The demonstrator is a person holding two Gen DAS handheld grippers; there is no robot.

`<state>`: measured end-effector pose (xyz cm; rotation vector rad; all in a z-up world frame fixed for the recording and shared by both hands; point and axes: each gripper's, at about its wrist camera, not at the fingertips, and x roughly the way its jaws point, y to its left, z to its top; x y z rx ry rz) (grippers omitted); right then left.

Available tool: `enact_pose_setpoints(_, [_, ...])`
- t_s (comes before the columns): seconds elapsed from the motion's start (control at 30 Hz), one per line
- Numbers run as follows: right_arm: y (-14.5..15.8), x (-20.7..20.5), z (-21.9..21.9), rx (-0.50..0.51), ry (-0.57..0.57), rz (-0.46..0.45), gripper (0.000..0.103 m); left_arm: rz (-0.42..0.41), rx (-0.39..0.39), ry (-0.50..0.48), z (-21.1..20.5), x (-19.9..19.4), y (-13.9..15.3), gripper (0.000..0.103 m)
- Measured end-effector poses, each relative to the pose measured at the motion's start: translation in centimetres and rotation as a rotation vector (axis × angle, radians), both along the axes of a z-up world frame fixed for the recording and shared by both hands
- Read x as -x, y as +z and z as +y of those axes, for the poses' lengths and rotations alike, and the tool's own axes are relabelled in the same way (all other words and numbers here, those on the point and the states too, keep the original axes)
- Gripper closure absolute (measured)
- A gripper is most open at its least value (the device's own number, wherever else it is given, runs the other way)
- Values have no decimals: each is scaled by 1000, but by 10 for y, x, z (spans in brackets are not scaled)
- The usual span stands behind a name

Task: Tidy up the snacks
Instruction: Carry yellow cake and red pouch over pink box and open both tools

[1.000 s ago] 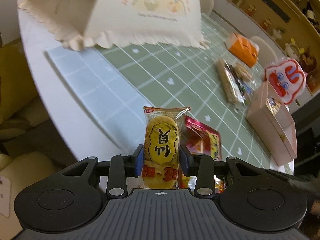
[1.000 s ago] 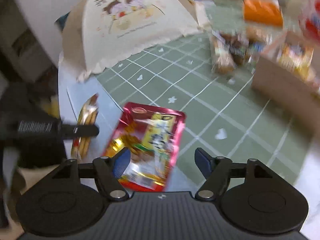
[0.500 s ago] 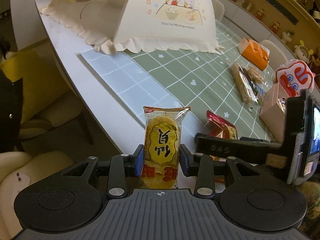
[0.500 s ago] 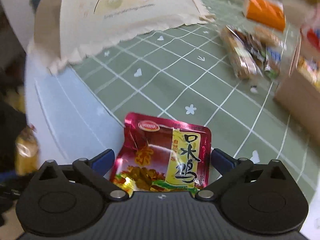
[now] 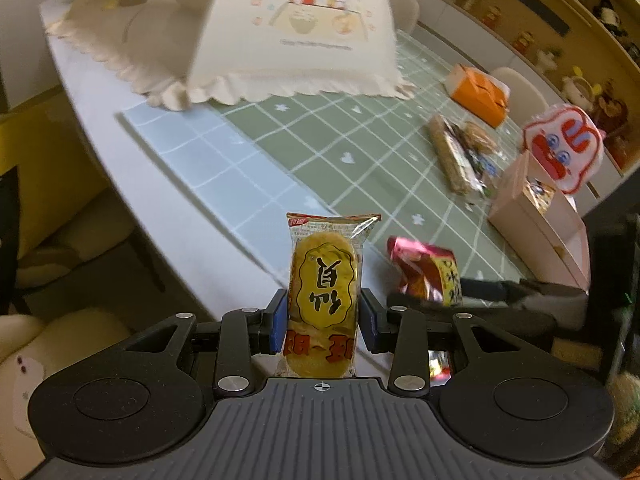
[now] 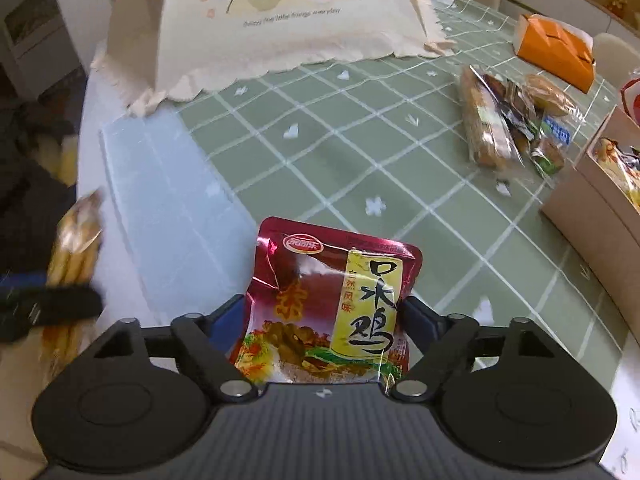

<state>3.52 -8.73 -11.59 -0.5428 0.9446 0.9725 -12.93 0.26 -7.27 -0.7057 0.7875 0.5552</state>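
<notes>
Left tongs [image 5: 323, 316] clamped a yellow cracker [image 5: 322, 288]; right tongs [image 6: 325, 320] closing around red pouch [image 6: 332, 308] near desk [image 6: 168, 200] edge.

The glossy red foil snack pouch [image 6: 332, 312] bears large black characters "口水鸡" on a yellow panel. The cream fabric food cover [image 6: 280, 28] carries a blurred line ending "everyday".

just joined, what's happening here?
A person is sorting snacks with two handheld grippers. The left gripper is clamped on a yellow rice cracker packet. The right gripper's jaws are closing around a red chicken snack pouch on the table. More snacks lie by a pink box.
</notes>
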Motion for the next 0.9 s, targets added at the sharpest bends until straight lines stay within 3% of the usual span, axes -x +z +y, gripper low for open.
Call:
enact_pose_setpoints(0.27, [15,10,-62,17,0,-54,28,5,24,-124,-18,-36,-6,62])
enact_pose_setpoints(0.53, [49,-13,-124,-61,-183,-54,28,9,49,-316,-54,-83,-6,62])
enact_pose_setpoints(0.7, [85,-27,-168,-126,-331,-111,28,-88,-30,-469,-75,-136,44,62])
enact_pose_setpoints(0.9, [148,-41,-213,-238,-467,-242,28,-235,-225,-657,-107,-226,126,62])
